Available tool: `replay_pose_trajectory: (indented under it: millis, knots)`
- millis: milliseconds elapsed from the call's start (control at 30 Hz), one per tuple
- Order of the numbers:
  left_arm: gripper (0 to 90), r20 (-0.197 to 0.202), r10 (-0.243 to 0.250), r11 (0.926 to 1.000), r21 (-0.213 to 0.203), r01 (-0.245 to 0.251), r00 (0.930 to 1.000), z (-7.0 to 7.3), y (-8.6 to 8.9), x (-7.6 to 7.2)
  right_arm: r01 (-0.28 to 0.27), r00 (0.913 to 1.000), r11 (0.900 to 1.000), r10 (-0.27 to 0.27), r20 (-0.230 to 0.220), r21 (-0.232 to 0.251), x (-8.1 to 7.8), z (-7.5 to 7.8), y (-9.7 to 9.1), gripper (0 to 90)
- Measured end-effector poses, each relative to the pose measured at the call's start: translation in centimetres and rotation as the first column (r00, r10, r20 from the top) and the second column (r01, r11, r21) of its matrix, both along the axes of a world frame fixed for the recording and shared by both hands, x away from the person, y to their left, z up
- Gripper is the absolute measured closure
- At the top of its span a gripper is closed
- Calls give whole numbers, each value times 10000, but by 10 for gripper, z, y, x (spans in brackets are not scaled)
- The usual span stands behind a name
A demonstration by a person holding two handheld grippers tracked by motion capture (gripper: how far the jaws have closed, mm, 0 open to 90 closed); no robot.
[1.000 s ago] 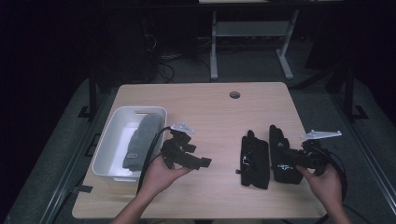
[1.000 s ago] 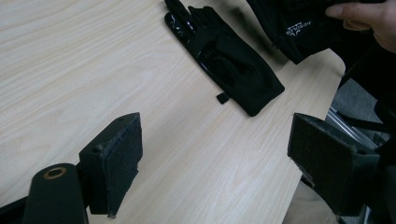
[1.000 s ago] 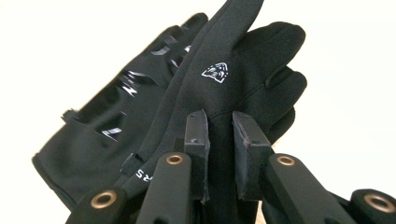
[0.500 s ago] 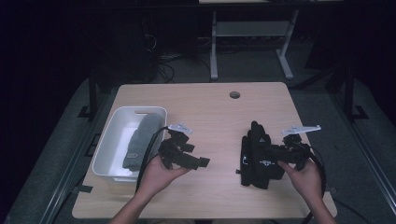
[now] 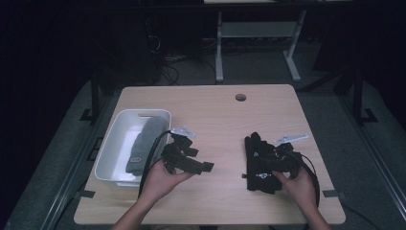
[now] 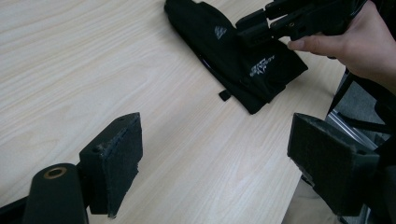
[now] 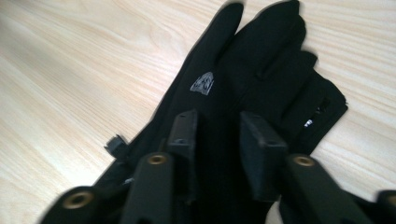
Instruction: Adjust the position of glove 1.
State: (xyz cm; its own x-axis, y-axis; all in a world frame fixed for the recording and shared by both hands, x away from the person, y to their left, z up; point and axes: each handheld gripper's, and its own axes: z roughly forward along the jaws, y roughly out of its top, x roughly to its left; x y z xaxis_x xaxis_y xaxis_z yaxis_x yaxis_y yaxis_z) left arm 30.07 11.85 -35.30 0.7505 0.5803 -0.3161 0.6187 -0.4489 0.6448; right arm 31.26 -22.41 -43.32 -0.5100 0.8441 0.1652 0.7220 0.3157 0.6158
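Your right gripper (image 5: 266, 158) moved left over the black gloves (image 5: 258, 165), fingers just opening, nothing clamped; left gripper (image 5: 203, 166) fingers stood wide apart.

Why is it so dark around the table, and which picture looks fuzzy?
High view: light falls on the table, the room around stays dark. Right gripper view: soft, blurry edges on the black gloves. Left gripper view: sharper, wood grain clear.
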Motion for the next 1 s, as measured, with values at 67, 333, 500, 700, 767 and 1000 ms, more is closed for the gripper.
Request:
replay_pose_trajectory:
  millis: [67, 333, 500, 700, 767, 1000]
  knots:
    - [179, -6, 18, 10000, 2, -18, 10000, 0, 0, 0, -34, 10000, 10000, 34, -92, 18, -1, 0, 0, 556]
    - [178, 0, -46, 10000, 27, 46, 10000, -2, -2, 0, -455, 9987, 9978, 467, 224, -488, -8, 5, -9, 472]
    - [179, -56, -85, 10000, 12, 85, 9999, -4, -6, 0, -598, 9982, 9959, 595, -54, -681, -9, -5, -9, 639]
    - [179, -92, -118, 9999, 41, 118, 9999, -5, -9, 0, -585, 9983, 9971, 583, -61, -478, -10, -5, -9, 781]
    - [179, -94, -218, 9997, 112, 219, 9997, -6, -9, 1, -511, 9986, 9983, 507, -134, -294, -10, -4, -11, 798]
    - [180, -59, -218, 9997, 51, 219, 9997, -7, -14, 0, -591, 9981, 9982, 590, -186, -26, -13, -1, -12, 844]
